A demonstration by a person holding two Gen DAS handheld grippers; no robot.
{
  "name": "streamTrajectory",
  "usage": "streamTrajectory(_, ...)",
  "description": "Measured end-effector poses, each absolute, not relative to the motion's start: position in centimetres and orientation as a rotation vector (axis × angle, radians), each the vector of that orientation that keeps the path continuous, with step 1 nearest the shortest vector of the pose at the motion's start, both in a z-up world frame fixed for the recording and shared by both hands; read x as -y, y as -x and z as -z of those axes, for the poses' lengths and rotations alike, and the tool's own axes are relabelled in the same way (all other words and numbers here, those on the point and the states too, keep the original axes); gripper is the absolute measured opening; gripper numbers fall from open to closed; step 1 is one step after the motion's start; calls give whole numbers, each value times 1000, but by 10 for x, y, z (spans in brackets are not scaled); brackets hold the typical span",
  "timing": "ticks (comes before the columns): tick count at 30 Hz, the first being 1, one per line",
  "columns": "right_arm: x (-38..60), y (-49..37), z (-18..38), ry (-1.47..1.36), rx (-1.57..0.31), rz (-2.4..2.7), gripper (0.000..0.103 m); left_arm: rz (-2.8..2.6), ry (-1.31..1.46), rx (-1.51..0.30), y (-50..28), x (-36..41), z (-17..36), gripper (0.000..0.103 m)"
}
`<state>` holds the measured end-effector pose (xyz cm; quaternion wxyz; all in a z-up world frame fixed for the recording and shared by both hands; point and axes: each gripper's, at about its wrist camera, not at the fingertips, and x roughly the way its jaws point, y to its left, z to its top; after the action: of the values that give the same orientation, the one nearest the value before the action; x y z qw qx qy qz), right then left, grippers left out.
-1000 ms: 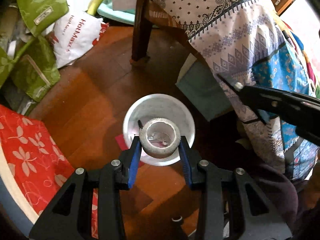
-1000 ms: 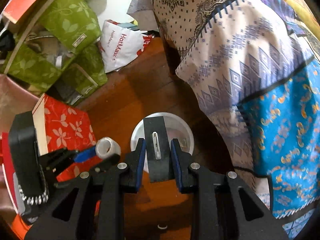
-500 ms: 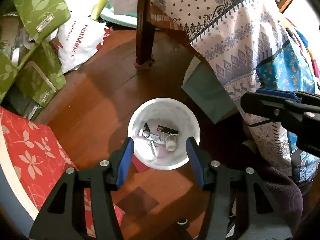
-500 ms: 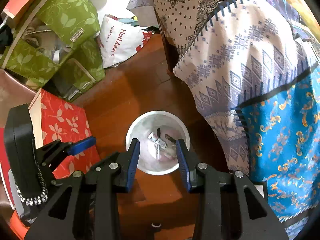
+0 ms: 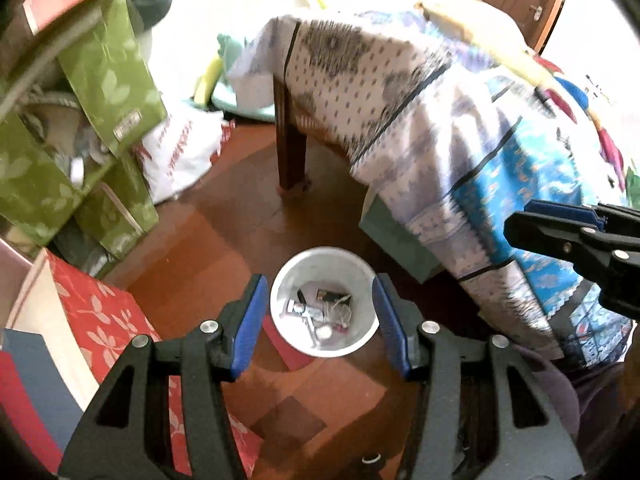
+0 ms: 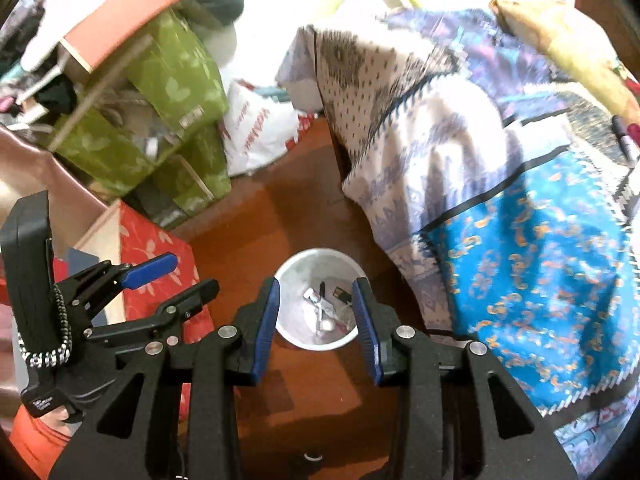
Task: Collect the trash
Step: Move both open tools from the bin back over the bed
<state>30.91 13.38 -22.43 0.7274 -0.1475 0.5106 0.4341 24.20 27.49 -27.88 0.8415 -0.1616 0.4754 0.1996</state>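
Both grippers are hovering above the white bin (image 5: 362,280) on the wooden floor (image 5: 224,240). Left gripper (image 5: 316,320) and right gripper (image 6: 316,322) are gaping, empty. Trash (image 5: 320,312) is lying inside the bin.

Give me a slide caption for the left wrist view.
Open left gripper above a white bin holding small trash.

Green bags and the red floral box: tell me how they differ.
The green bags are leaf-printed and piled on one another, tilted; the red floral box stands alone on the floor, upright. The bags gape open with clutter showing inside; the box shows only its flat red side and a pale edge. The bags lie farther from the white bin than the box. Both carry a pale plant print.
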Motion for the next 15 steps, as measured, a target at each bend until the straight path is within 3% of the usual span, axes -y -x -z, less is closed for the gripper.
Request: streamTrajectory(15, -19, -288, 121, 245, -819, -882, 34, -342, 214, -810, -250, -178, 165, 54)
